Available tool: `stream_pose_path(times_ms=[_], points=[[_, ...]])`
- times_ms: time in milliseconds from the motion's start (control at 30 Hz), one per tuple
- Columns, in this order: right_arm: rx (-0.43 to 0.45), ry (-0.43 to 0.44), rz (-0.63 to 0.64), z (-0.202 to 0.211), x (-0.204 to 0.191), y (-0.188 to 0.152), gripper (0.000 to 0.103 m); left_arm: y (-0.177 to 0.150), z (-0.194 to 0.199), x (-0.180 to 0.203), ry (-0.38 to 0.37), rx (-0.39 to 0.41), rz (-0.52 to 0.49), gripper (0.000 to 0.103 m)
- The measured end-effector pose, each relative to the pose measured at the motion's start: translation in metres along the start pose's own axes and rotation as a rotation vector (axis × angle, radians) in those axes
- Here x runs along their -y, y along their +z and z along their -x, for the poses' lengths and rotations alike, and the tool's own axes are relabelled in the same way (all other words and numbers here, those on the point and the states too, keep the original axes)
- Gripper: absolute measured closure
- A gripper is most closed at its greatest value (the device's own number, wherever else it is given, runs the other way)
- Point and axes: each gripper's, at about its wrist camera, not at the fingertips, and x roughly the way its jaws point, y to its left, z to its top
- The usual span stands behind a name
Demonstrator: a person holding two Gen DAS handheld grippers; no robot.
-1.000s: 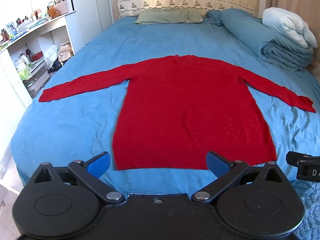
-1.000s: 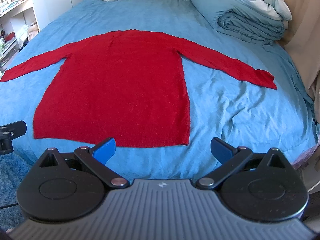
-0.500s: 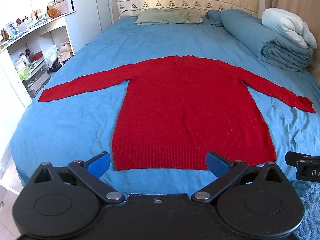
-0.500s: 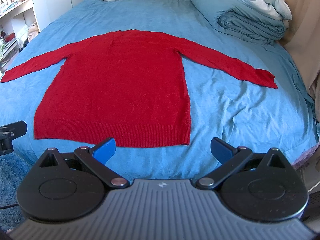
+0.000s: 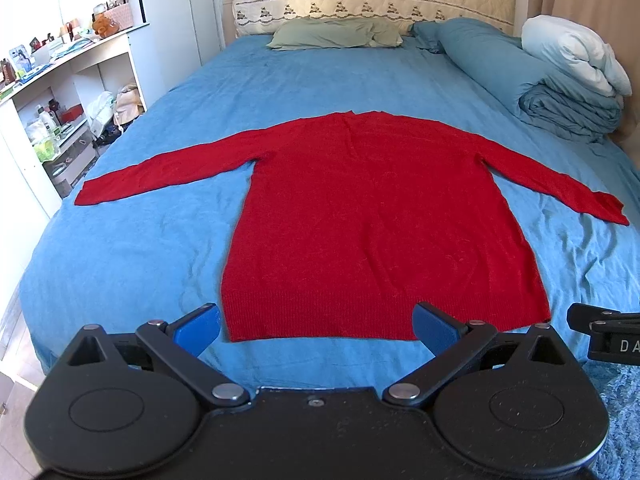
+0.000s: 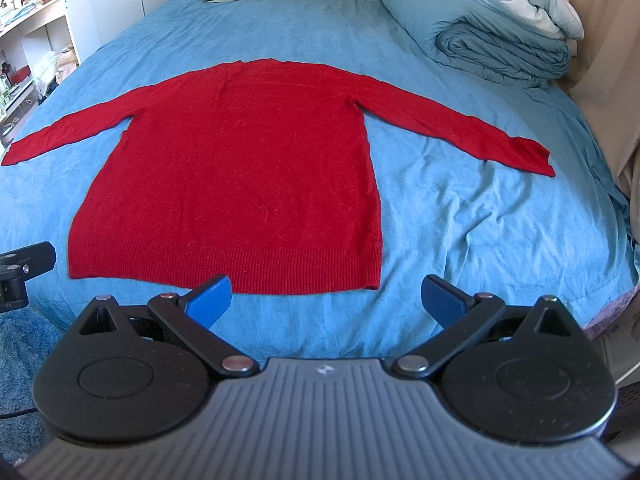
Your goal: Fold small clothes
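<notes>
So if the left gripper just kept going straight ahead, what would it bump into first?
Most likely the red sweater: its ribbed bottom hem lies right ahead between the open fingers of the left gripper, flat on the blue bedsheet. Depth is hard to judge, so it could touch the bed edge first.

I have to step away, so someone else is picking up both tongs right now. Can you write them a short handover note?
Left tongs: open, empty, at the foot of the bed near the sweater's hem.
Right tongs: open, empty, by the hem's right corner.
The red sweater lies flat on the blue bedsheet, hem toward you, neckline toward the pillow, both sleeves spread out sideways.
Done: the sweater is spread flat; no fold is made yet.
Left: all the folding. Probably bring each sleeve in over the body, then fold the body up from the hem.
</notes>
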Motion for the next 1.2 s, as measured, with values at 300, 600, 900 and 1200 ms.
stream_pose_path(times_ms=[300, 600, 900, 1200], points=[[0.0, -0.004, -0.006, 0.0005, 0.0001, -0.0007, 0.0, -0.0006, -0.0003, 0.0013, 0.002, -0.001, 0.001, 0.0], [0.001, -0.002, -0.005, 0.0007, 0.0003, -0.0012, 0.0, -0.0004, 0.0008, 0.0019, 0.0, 0.001, -0.006, 0.0], [0.004, -0.005, -0.005, 0.0009, -0.0003, -0.001, 0.0, -0.0004, 0.0019, 0.0012, 0.002, 0.005, 0.003, 0.0], [0.016, -0.009, -0.008, 0.0058, 0.0005, 0.0006, 0.0, 0.002, 0.0053, 0.002, 0.007, 0.013, 0.008, 0.0]])
